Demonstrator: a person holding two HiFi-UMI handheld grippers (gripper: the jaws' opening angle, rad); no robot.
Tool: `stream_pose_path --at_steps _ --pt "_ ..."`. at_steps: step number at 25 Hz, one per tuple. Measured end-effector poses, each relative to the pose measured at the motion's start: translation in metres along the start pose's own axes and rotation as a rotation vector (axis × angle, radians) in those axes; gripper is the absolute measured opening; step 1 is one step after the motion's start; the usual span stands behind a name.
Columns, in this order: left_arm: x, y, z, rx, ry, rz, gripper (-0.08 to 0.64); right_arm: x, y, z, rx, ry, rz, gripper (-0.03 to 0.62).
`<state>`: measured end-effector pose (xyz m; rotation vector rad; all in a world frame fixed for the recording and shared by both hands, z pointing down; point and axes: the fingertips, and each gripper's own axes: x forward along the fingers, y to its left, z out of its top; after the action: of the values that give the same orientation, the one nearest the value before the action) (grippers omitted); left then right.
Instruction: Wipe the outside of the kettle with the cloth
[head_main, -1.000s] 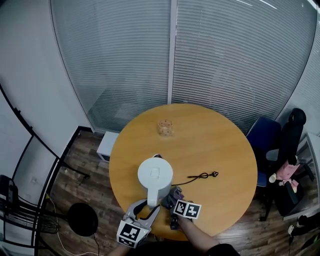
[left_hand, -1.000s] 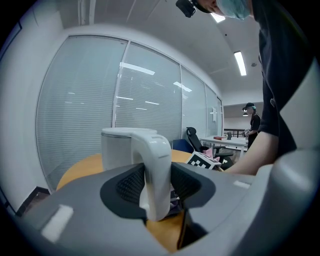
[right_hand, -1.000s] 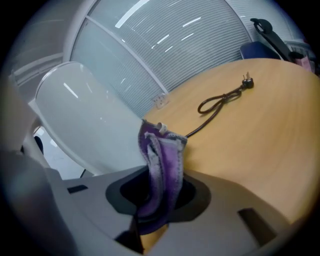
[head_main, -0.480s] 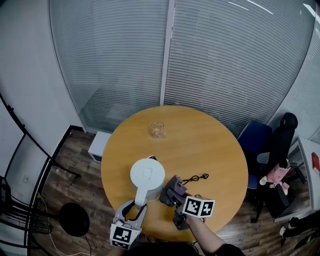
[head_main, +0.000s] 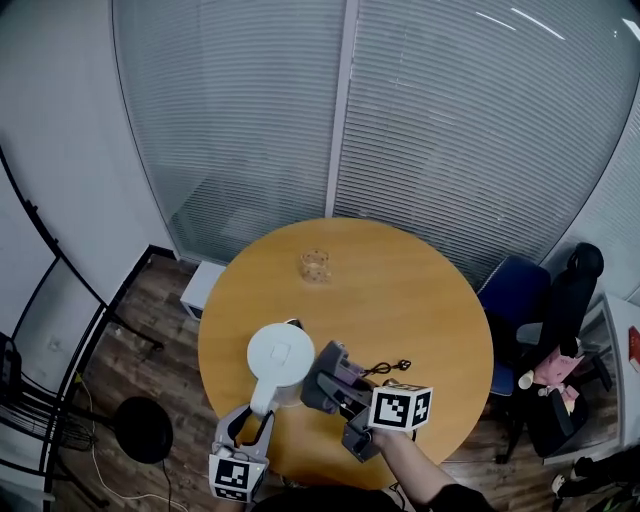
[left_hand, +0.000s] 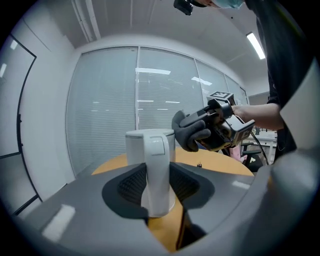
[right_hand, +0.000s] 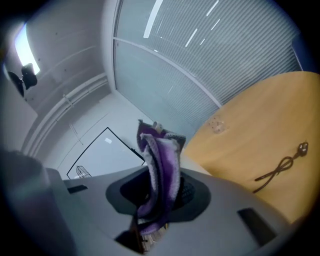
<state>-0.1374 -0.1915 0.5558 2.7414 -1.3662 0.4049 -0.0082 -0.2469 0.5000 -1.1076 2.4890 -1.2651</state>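
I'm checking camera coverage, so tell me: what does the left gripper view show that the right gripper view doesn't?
Only the left gripper view: the white kettle, its handle between the left gripper's closing fingers, and the right gripper from outside. Only the right gripper view: the clear glass jar. Both: the purple cloth clamped in the right gripper, the round wooden table and the window blinds.

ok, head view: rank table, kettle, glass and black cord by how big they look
1. table, by far the largest.
2. kettle.
3 or 4. glass and black cord: too close to rank. The cord stretches longer but is thin, and the glass is compact.
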Motion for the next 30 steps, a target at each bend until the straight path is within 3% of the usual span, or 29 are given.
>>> stream_pose_path --at_steps 9,19,22,25,30 --pt "0.000 0.004 0.001 -0.024 -0.033 0.062 0.147 0.018 -0.056 -0.040 0.121 0.133 -0.043 0.097" --pt "0.004 0.003 0.005 -0.038 0.023 0.138 0.147 0.045 -0.160 -0.117 0.177 0.286 -0.284 0.097" --pt "0.002 0.005 0.002 0.000 0.036 0.152 0.149 0.051 -0.179 -0.135 0.170 0.338 -0.335 0.095" --pt "0.000 0.008 0.000 0.018 0.046 0.153 0.149 0.056 -0.186 -0.142 0.172 0.362 -0.343 0.097" --pt "0.000 0.021 -0.001 0.045 0.065 0.114 0.153 0.048 -0.167 -0.126 0.163 0.340 -0.288 0.095"
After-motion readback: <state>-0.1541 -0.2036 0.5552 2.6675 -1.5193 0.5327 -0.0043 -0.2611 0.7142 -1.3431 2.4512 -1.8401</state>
